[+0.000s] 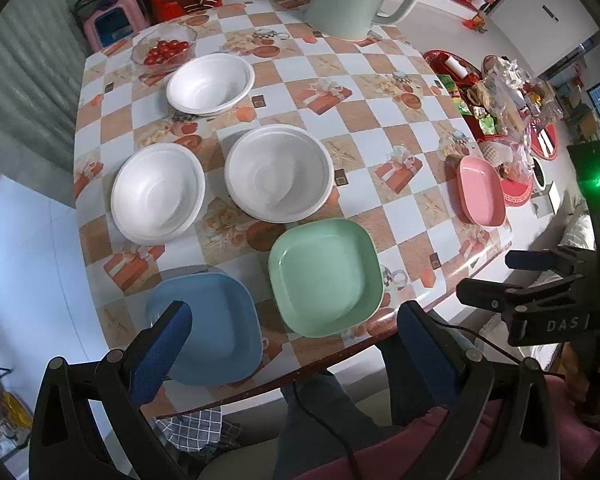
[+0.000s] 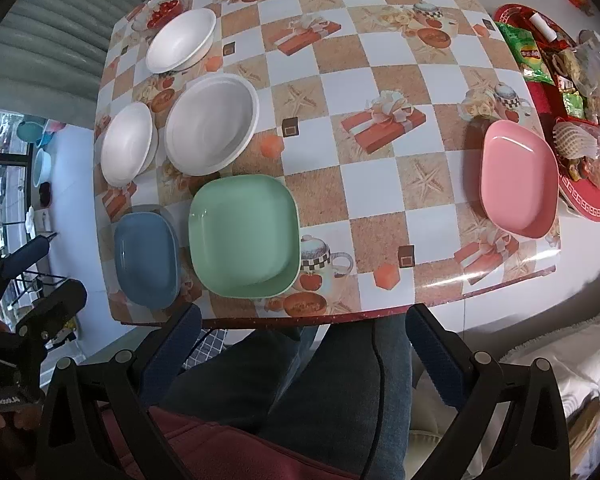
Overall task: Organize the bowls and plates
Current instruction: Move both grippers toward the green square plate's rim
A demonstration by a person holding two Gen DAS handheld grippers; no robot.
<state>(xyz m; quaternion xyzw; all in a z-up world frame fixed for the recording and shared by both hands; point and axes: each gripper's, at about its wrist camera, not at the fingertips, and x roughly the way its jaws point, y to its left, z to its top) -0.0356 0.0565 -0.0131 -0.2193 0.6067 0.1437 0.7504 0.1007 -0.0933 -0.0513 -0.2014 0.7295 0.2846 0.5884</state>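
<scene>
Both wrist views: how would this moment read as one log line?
left gripper: open, empty | right gripper: open, empty | blue plate, green plate, pink plate: apart | three white bowls: unstacked

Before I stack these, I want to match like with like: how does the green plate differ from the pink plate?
The green plate is pale green, the pink plate salmon pink. The green plate lies near the table's front edge beside the blue plate; the pink plate sits alone at the far right, next to the red tray of snacks. The green plate looks larger in both views, though that may be nearness. Both are rounded-square, shallow, upright and empty.
</scene>
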